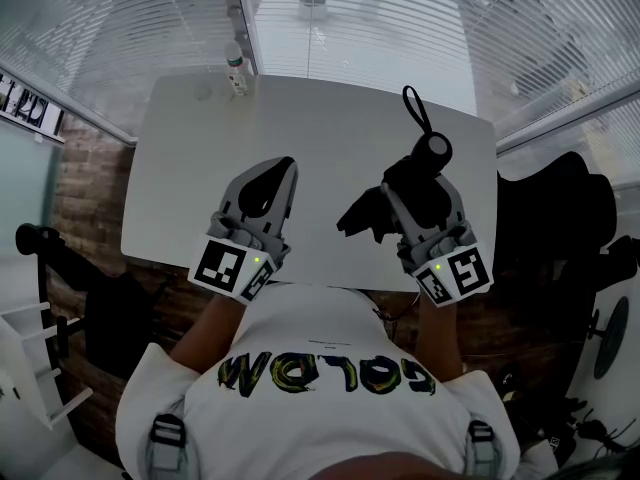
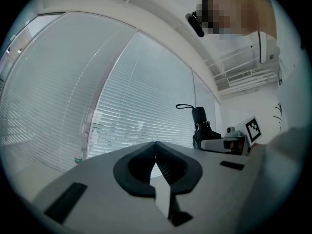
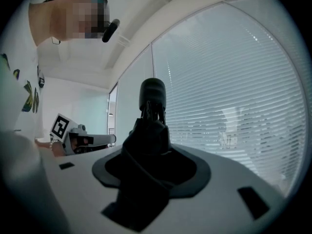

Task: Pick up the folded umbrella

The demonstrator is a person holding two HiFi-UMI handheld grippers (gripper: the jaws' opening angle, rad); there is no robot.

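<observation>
Head view: the right claw (image 1: 418,190) clamps the folded umbrella (image 1: 428,163) near its handle, above the desk (image 1: 330,138).
Left gripper view: the left claw (image 2: 156,145) has its jaws together and carries nothing.
Right gripper view: the jaws are wedged apart by slack canopy fabric, so the umbrella may slide out.

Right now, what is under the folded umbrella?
Only the white table shows below the folded umbrella, which the right gripper grips. The patch directly beneath is covered by umbrella and gripper.
</observation>
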